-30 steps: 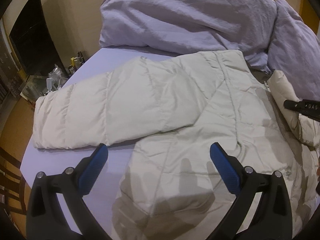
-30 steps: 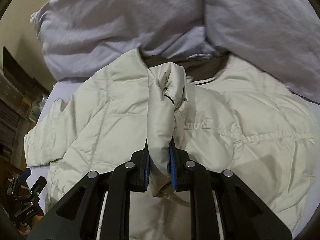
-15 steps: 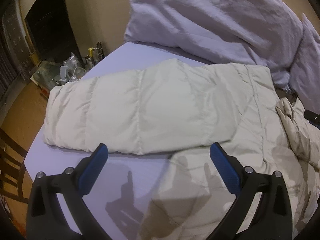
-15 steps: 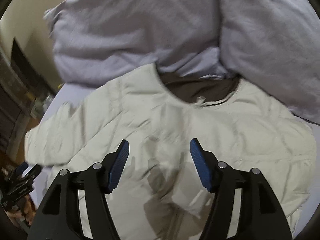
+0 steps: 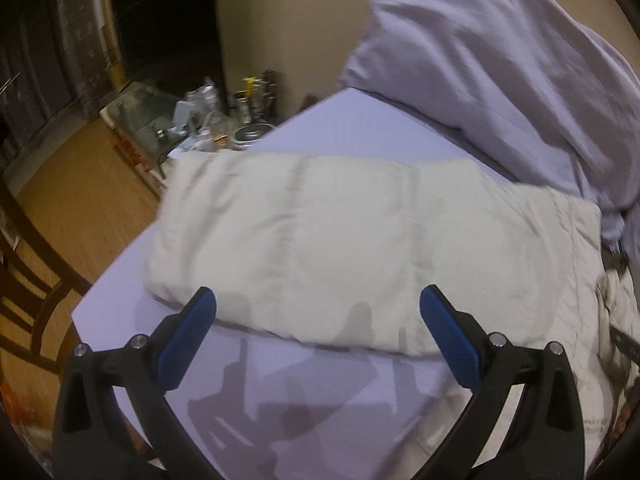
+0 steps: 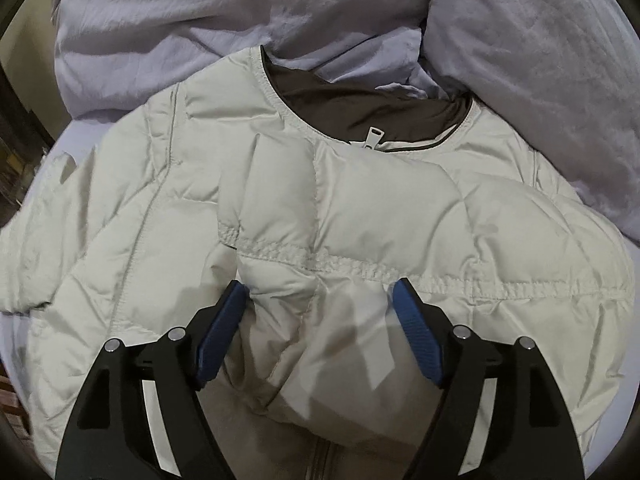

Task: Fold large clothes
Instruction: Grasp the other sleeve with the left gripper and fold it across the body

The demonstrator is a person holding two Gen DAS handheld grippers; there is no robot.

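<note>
A cream quilted down jacket [image 6: 360, 208] lies front up on the lilac bed sheet [image 5: 360, 132], its brown-lined collar and zip pull [image 6: 374, 136] toward the pillows. One sleeve [image 6: 420, 224] lies folded across the chest. My right gripper [image 6: 318, 304] hovers over that sleeve's cuff end; its jaws are opening and the pads press on nothing. The jacket's other sleeve [image 5: 320, 240] stretches out flat to the left. My left gripper [image 5: 318, 312] stands open just before that sleeve's near edge, with nothing between its blue pads.
Lilac pillows and a crumpled duvet [image 6: 280, 12] crowd the head of the bed behind the collar. Left of the bed stand a low table with bottles and jars [image 5: 224, 116], a wooden floor [image 5: 80, 200] and a dark wooden chair [image 5: 28, 280].
My right gripper let go of the sleeve it held upright; the sleeve now lies across the chest. My left gripper slid left along the outstretched sleeve, staying open.
</note>
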